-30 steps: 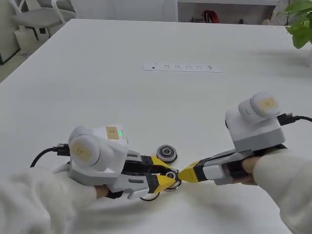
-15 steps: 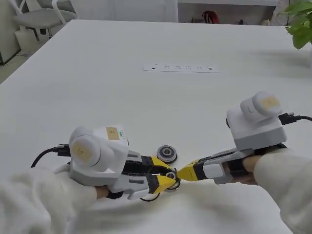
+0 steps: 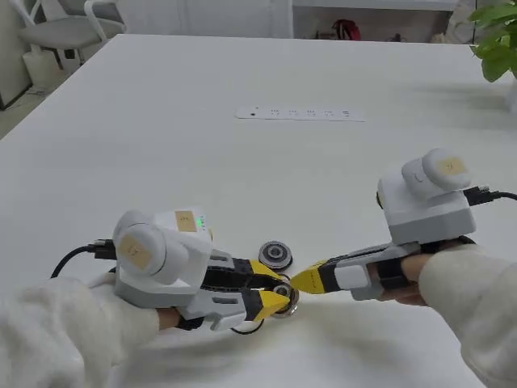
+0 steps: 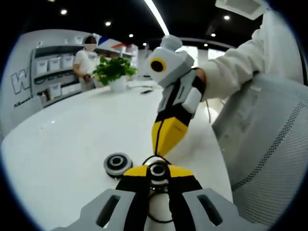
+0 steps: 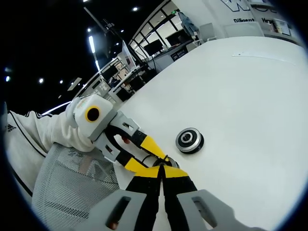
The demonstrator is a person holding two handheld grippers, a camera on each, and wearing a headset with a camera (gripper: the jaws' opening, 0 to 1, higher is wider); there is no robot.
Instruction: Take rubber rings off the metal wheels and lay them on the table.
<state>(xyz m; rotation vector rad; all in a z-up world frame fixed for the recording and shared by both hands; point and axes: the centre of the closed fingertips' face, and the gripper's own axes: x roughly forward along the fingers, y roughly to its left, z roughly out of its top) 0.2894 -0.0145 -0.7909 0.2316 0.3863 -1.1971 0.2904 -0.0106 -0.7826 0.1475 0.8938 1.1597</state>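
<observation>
L gripper [image 4: 158,173]: I'm squeezing its jaws on a metal wheel [image 4: 158,168], so the wheel is sitting right btwn the yellow tips. A loose rubber ring [image 3: 247,329] is lying on the table [image 3: 161,145] under those jaws, back toward my hand.

R gripper [image 5: 163,169] is sitting just past the L tips. Its jaws are pressed together and its nose is touching the wheel's edge. I can't tell if it's pinching the ring on this wheel or just poking it.

A bit beyond both tips, a 2nd wheel [image 3: 275,253] is waiting. It looks like its black ring is on.

What could go wrong:
- If R is only nipping a thin bit, the ring could snap back.
- If I'm pulling too hard, the wheel could pop out of L's grip and roll off.
- R's tips could bump L's tips, since they're so close.
</observation>
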